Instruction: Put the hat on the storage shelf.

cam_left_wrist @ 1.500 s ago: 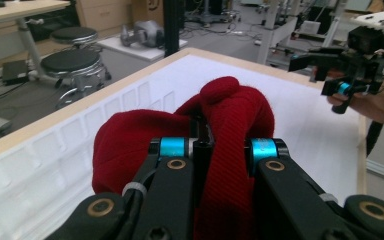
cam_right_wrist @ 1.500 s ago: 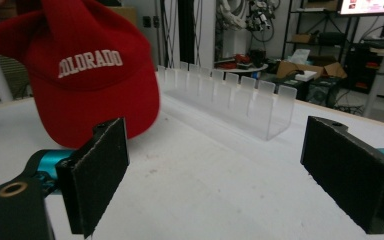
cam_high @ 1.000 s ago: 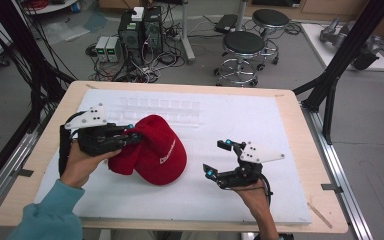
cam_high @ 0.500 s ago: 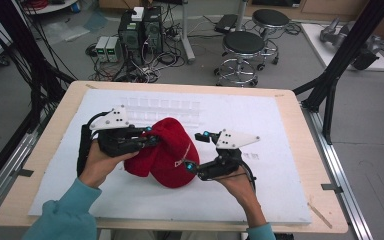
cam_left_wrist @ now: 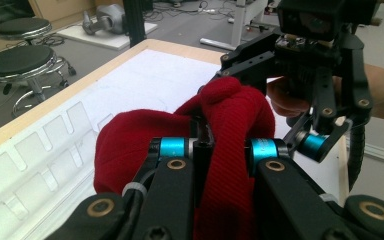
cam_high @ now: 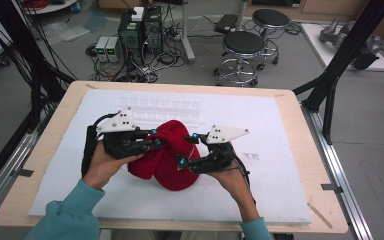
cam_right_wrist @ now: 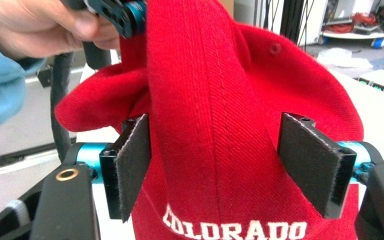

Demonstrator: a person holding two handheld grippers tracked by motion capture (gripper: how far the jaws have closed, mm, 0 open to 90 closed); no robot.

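The right claw has moved in to the red cap mid-bench, jaws wide astride it. The left claw pinches the cap's fabric. Next, likely closing the right.

I log two black two-jaw claws, left and right: cyan fingertip collars, brass screws, grey triangular plates, black cables; teal sleeves.

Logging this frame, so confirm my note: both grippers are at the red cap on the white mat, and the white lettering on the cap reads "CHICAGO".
One error: the lettering reads "COLORADO", as the right gripper view shows. The rest stands: left gripper and right gripper are both at the red cap on the white mat.
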